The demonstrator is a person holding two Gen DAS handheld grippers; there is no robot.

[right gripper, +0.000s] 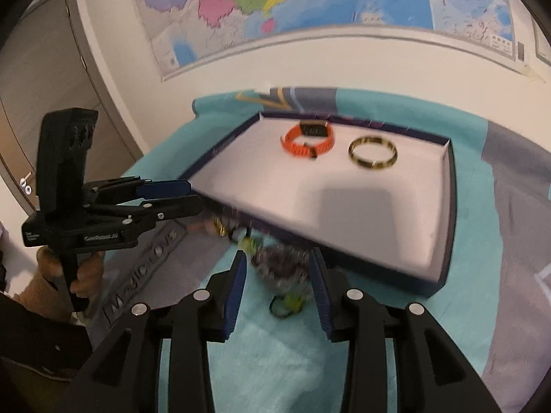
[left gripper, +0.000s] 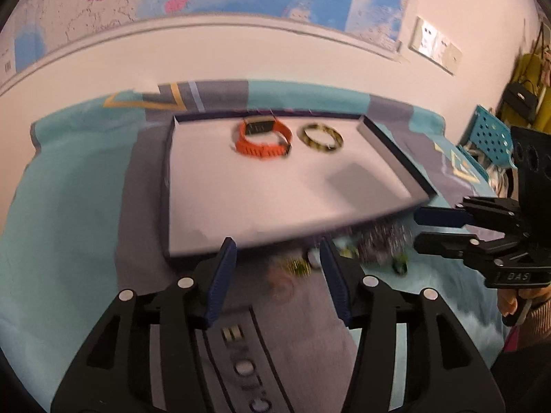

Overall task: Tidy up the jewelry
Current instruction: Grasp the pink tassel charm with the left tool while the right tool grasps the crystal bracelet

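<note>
Left wrist view: 2 pieces are already lying in the tray (left gripper: 193,206) — an orange watch (left gripper: 263,139) and a gold bangle (left gripper: 322,136). The left gripper (left gripper: 279,275) is hanging spread and empty over blurred loose jewelry (left gripper: 382,241) by the tray's near edge.

Right wrist view: the right gripper (right gripper: 279,285) is standing parted, pinching nothing — the pile (right gripper: 282,265) is waiting below; most tray floor is lying bare.
</note>
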